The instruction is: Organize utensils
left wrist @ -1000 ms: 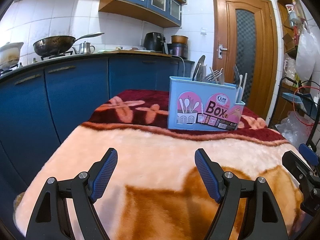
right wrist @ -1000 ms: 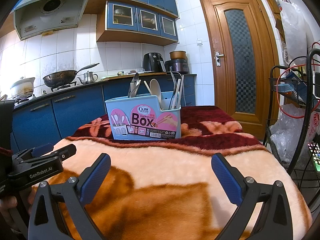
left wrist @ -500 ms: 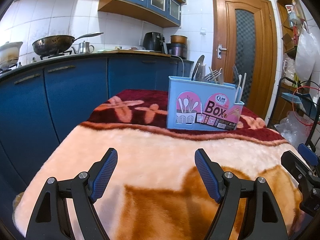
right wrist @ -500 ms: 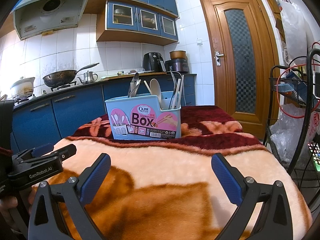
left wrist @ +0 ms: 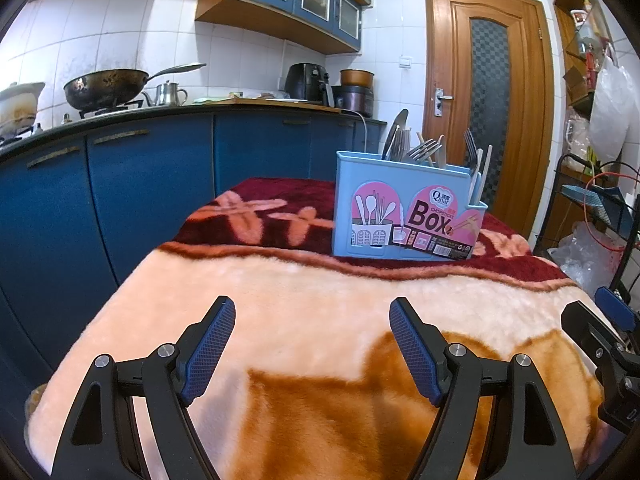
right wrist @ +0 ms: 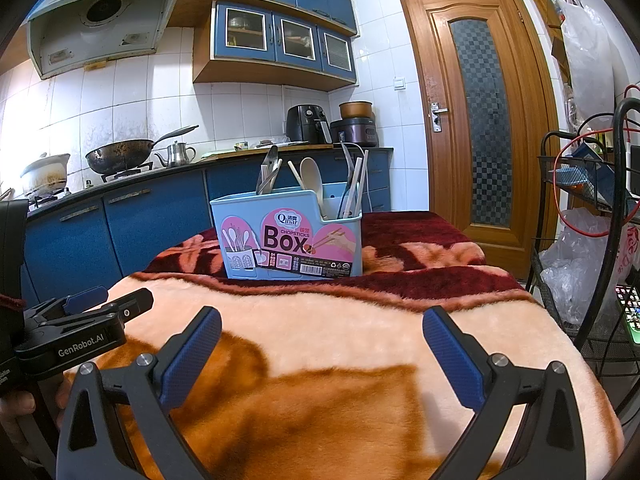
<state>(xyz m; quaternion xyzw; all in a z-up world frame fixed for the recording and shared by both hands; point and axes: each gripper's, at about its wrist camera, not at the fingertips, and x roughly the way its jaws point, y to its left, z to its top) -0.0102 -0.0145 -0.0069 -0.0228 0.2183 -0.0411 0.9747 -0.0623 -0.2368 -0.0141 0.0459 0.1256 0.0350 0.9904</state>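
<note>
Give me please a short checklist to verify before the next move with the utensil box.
1. Left tongs open and empty: ok.
2. Right tongs open and empty: ok.
3. Utensil box upright on the blanket: ok.
4. Utensils standing inside the box: ok.
5. Loose utensils left on the blanket: none in view, ok.
6. Utensils sorted by kind in each compartment: cannot tell.

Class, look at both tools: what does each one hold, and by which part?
Nothing. The left tool and right tool are both open over the blanket.
</note>
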